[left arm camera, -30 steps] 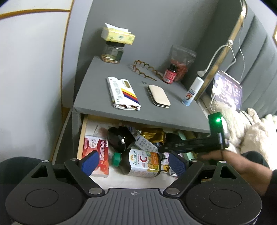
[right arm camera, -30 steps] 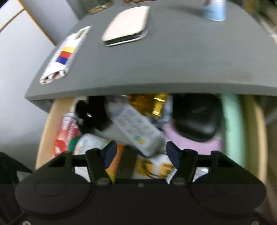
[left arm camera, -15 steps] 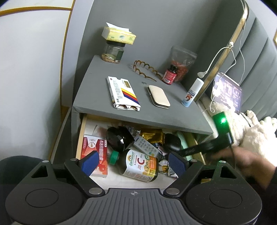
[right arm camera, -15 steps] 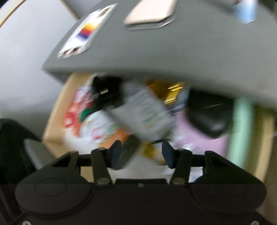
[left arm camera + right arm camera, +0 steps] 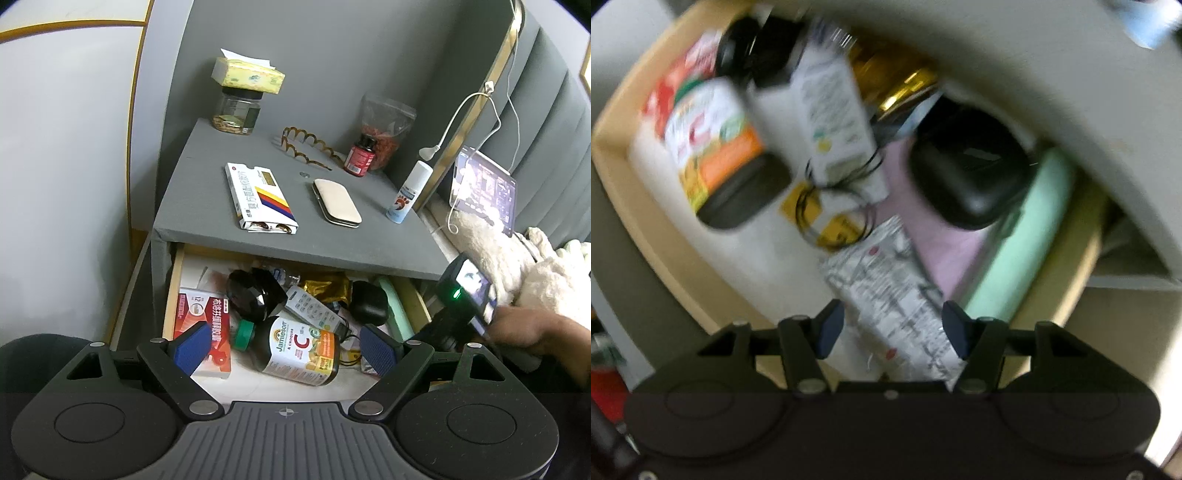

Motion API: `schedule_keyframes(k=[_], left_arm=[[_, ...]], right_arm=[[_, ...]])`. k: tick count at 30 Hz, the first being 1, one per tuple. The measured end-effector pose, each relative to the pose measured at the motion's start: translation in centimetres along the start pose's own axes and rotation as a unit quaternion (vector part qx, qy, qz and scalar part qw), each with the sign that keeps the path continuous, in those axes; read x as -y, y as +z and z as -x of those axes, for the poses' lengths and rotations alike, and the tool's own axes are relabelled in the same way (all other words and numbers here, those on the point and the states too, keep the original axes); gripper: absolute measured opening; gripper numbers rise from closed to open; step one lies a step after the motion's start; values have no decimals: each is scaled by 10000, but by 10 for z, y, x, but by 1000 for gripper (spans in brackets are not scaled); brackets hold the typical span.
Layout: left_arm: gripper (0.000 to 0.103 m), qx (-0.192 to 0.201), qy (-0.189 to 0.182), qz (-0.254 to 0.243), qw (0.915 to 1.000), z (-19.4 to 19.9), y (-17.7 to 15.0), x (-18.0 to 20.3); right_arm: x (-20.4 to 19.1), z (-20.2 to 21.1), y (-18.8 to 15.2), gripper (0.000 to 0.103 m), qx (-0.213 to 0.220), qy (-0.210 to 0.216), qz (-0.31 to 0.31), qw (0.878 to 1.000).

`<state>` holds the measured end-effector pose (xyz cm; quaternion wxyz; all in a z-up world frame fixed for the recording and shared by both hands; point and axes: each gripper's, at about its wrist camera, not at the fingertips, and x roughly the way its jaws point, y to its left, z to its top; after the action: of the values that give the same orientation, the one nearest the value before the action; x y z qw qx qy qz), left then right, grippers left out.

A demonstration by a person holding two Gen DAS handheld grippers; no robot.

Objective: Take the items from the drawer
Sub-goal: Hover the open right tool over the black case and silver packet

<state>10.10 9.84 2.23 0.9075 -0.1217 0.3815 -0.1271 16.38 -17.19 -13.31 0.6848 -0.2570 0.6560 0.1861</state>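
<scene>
The open drawer (image 5: 171, 291) holds a vitamin C bottle (image 5: 295, 350), a red medicine box (image 5: 201, 314), a black faceted object (image 5: 255, 299), a white remote (image 5: 314, 310), a gold foil pack (image 5: 325, 288) and a black case (image 5: 369, 302). My left gripper (image 5: 284, 349) hovers open before the drawer, holding nothing. My right gripper (image 5: 893, 326) points down into the drawer's right front and is open. A silver printed sachet (image 5: 886, 288) lies below, between its fingers; the blur hides any contact. Its black housing (image 5: 460, 295) shows in the left wrist view, held by a hand (image 5: 524, 332).
The grey nightstand top (image 5: 199, 221) overhangs the drawer's back half. On it lie a striped medicine box (image 5: 258, 195), a beige case (image 5: 336, 201), a spray can (image 5: 408, 192) and a red bottle (image 5: 360, 158). A tablet (image 5: 484, 192) and plush bedding sit at right.
My right gripper has tipped and rolled from facing the nightstand's front to looking down into the drawer, and drawn back to its right front corner. Its jaws narrowed slightly. The left gripper stayed put.
</scene>
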Motion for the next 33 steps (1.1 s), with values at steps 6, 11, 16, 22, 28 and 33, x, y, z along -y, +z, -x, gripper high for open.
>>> schedule_keyframes(k=[6,11,16,22,28,33], left_arm=[[83,12,-6,11,10000,1,-1,0],[83,18,-20,-25,10000,1,-1,1],[83,23,-44,-39,10000,1,-1,2],[83,21,-32,-24,10000,2,-1,2],[83,20,-33,-35,10000,2,-2,2],[83,20,-52,-28,10000,2,-1,2]], right_arm=[[0,-9,1,54,-28,-293,-35,9996],[17,20,-1,47,736,-587,-612,9937],[24,35,-3,55,1167,-1052,-870,9837],[20,50,-7,56,1295,-894,-740,9848],[14,71,-14,55,1324,-191,-543,9895],[28,64,-18,50,892,1268,-1138,9813]])
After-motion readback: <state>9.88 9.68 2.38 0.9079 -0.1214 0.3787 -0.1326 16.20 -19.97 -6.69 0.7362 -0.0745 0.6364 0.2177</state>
